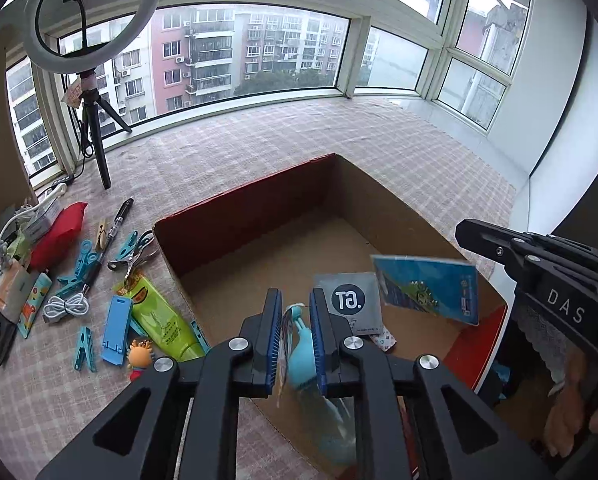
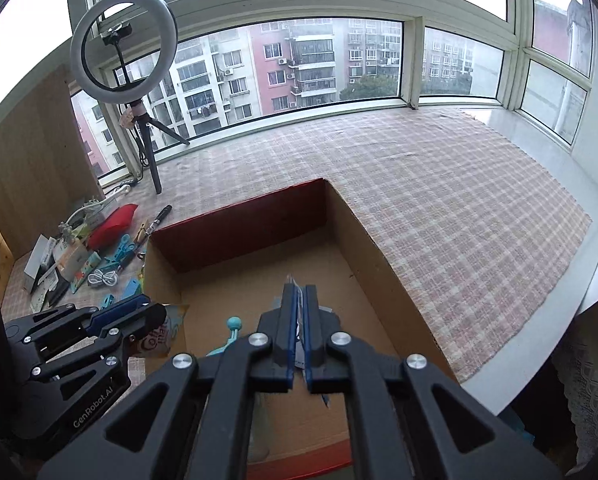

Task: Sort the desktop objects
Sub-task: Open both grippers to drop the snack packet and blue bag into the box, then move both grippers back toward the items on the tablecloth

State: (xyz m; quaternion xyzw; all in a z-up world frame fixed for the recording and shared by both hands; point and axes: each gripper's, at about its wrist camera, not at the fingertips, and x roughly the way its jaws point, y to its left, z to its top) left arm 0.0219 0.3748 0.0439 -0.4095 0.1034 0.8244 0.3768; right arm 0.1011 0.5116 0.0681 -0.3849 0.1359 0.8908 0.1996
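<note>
A red-and-brown cardboard box [image 1: 255,204] sits open on the checked cloth; it also shows in the right wrist view [image 2: 239,220]. My left gripper [image 1: 295,300] hangs over its near edge, jaws apart, with a thin snack packet [image 1: 285,326] by its left finger and a turquoise toy [image 1: 303,360] below. A grey "GT" sachet [image 1: 349,300] lies in the box. My right gripper [image 2: 299,292] is shut on a blue card [image 1: 427,288], held over the box.
Left of the box lie a green tube [image 1: 159,316], blue clips [image 1: 85,350], a blue phone stand [image 1: 115,330], a white cable [image 1: 65,306], a pen [image 1: 119,216], a red pouch [image 1: 59,232] and packets. A ring light on a tripod [image 1: 95,120] stands by the window.
</note>
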